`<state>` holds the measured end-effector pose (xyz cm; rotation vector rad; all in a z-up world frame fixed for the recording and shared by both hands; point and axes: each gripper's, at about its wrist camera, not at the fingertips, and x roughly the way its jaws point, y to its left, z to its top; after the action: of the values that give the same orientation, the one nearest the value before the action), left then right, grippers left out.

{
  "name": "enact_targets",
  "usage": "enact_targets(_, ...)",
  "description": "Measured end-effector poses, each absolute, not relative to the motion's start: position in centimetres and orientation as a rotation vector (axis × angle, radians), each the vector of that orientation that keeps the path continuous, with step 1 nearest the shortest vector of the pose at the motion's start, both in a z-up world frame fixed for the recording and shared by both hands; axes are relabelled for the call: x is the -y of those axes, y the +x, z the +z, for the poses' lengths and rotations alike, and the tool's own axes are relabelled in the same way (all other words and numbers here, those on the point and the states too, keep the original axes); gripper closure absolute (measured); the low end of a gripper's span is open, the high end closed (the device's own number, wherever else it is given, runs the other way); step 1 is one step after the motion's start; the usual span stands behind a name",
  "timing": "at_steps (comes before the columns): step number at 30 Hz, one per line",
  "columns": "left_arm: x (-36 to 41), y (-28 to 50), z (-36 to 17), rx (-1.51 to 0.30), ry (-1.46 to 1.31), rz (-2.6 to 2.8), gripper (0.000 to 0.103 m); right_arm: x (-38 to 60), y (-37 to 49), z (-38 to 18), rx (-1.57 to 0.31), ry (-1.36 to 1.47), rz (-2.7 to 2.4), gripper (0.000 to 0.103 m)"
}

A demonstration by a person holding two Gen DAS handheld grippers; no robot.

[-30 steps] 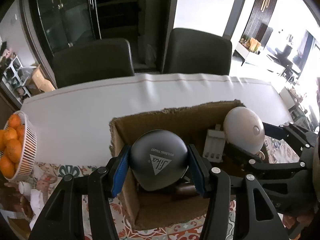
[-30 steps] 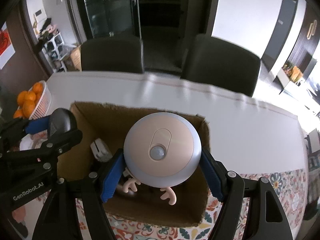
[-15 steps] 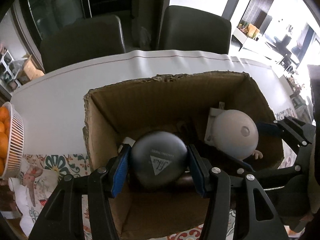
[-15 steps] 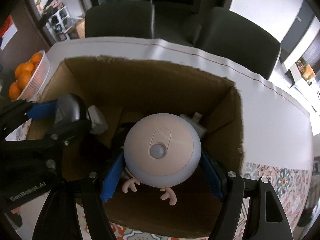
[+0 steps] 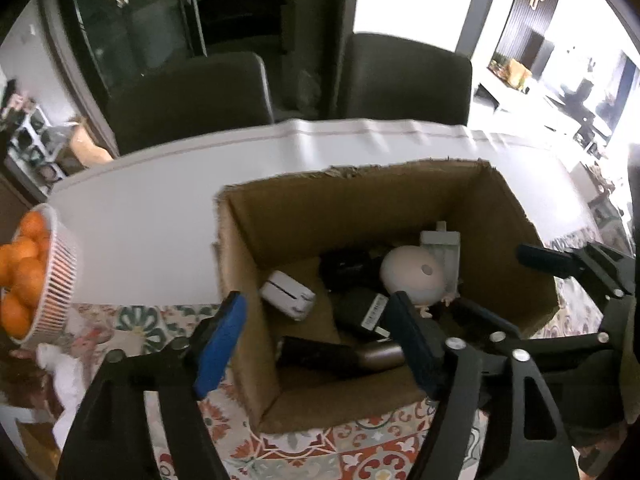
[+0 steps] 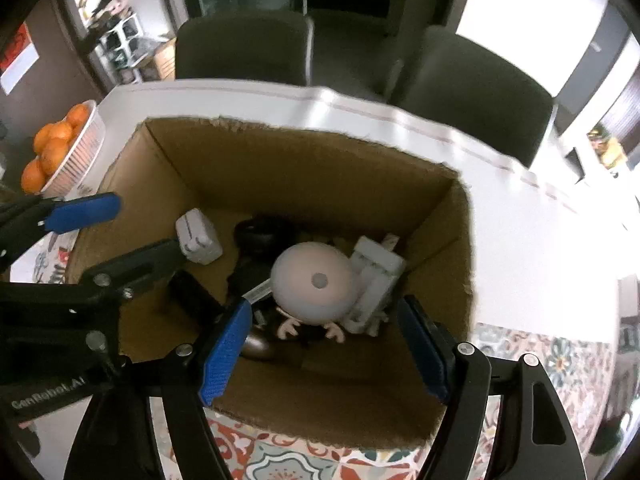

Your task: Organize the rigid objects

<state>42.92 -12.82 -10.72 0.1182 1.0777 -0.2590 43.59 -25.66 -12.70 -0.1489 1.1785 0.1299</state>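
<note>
Both grippers, left (image 5: 316, 336) and right (image 6: 324, 344), gape empty over the box (image 6: 460, 240); drop looks done, next: fetch more.

We count one cardboard box (image 6: 440, 216) and two dark chairs (image 6: 240, 48) behind one table (image 5: 152, 200). One basket (image 6: 86, 148) holds oranges (image 6: 52, 148); we make out at least five. Inside the box we see one round pale lamp (image 6: 314, 282), one white charger (image 6: 376, 276), one small white case (image 6: 198, 236), and several dark items we cannot count.
</note>
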Motion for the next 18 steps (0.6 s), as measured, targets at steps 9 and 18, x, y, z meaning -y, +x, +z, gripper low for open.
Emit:
enact_targets(9, 11.0, 38.4, -7.4, -0.954, 0.166, -0.116, 0.017, 26.6, 39.4, -9.5, -1.055, -0.101, -0.066, 0.026)
enact_targets(18, 9.6, 31.7, -3.1, -0.793, 0.186, -0.043, 0.003, 26.6, 32.5, -5.9, -0.903, 0.015, -0.116, 0.025)
